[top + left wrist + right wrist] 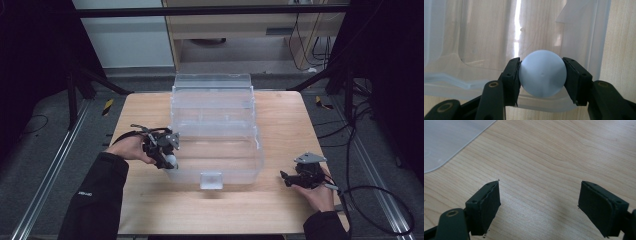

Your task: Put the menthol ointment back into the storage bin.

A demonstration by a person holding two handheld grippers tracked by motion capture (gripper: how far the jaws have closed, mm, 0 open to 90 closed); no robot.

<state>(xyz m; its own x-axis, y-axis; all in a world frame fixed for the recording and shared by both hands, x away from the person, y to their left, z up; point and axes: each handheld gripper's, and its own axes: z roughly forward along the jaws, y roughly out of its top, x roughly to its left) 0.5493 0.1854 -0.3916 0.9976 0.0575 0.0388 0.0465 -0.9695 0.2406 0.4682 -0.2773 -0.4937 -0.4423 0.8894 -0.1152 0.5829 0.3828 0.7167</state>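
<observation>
Pale blue ball point(542, 73): clamped between the two black jaws of the left gripper point(541, 77), lower centre of the left gripper view, over the rim of the clear plastic bin point(486, 37). In the high view the ball point(171, 161) sits at the bin's point(217, 125) lower-left corner, left of frame centre. Right gripper point(539, 207): jaws spread wide, holding nothing, above bare wooden table point(554, 157). In the high view it point(287, 178) rests at lower right, apart from the bin.
</observation>
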